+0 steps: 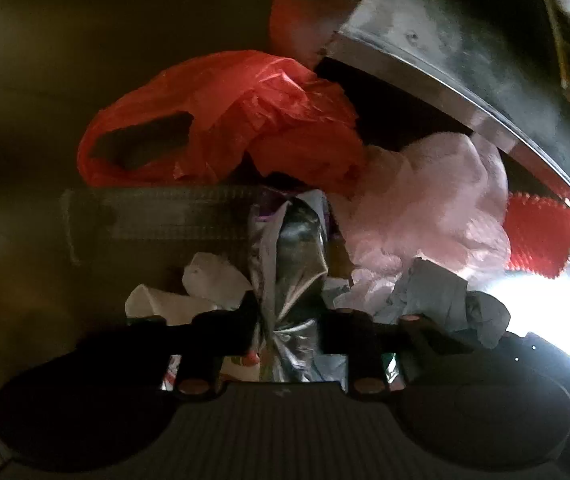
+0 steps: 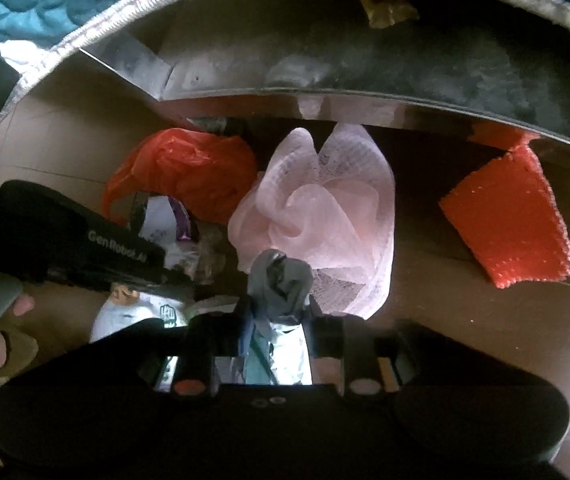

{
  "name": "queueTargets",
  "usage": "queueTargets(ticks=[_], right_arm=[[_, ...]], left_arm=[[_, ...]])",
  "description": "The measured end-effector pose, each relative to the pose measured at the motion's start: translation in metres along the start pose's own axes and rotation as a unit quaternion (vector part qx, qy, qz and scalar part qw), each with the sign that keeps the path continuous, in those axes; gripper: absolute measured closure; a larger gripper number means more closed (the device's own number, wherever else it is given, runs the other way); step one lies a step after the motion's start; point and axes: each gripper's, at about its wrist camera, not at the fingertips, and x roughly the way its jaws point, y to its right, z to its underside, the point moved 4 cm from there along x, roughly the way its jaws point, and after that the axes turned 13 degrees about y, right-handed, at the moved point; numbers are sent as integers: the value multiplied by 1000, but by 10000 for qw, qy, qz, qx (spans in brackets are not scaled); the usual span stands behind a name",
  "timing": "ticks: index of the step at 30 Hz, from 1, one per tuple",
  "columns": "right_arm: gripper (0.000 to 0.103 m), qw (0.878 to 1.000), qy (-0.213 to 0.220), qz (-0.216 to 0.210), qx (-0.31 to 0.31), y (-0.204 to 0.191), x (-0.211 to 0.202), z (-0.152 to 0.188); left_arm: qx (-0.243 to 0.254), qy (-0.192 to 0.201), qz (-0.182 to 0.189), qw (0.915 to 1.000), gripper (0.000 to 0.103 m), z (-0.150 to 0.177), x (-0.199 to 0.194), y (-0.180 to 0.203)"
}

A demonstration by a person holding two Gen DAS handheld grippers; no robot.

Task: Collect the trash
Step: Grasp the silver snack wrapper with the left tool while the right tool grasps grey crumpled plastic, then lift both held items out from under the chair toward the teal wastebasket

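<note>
two claws pinch trash on the floor near the bin: the left gripper [image 1: 289, 320] squeezes a shiny wrapper [image 1: 297, 248], the right gripper [image 2: 275, 320] a grey rag [image 2: 281, 280]. lift slowly, keep squeezing tight.

Dark brown floor [image 2: 465, 320], dim and blurred in places. On it: red plastic bag [image 2: 189, 168] at left, pink mesh pouf [image 2: 321, 208] in the middle, red mesh piece [image 2: 513, 224] right. Crumpled white paper [image 1: 205, 284] lies nearer, apparently directly on the floor.
</note>
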Motion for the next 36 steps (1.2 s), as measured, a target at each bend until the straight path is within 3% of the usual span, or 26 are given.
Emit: queueTargets(ticks=[9, 20, 26, 28, 29, 30, 32, 36], right_arm=[[80, 9986, 283, 35, -437, -17, -55, -7], [80, 9911, 957, 328, -862, -38, -158, -11], [80, 9893, 1113, 464, -825, -43, -215, 0], [80, 9879, 1140, 479, -941, -47, -232, 3], [80, 9877, 1156, 465, -949, -48, -237, 3], [80, 9874, 1193, 431, -946, -48, -240, 3], [80, 9872, 1241, 315, -952, -49, -238, -2], [80, 9903, 1064, 239, -857, -47, -216, -8]], left_arm=[[414, 313, 88, 9986, 93, 5, -51, 20], [136, 852, 292, 9958, 98, 45, -142, 37], [105, 931, 362, 9949, 97, 55, -151, 24], [25, 888, 348, 9954, 91, 54, -147, 19], [-41, 870, 376, 9955, 80, 54, -146, 17], [-105, 852, 429, 9954, 58, 52, -141, 15], [-135, 861, 405, 9954, 30, 49, -132, 15], [17, 713, 102, 9974, 30, 43, -102, 19]])
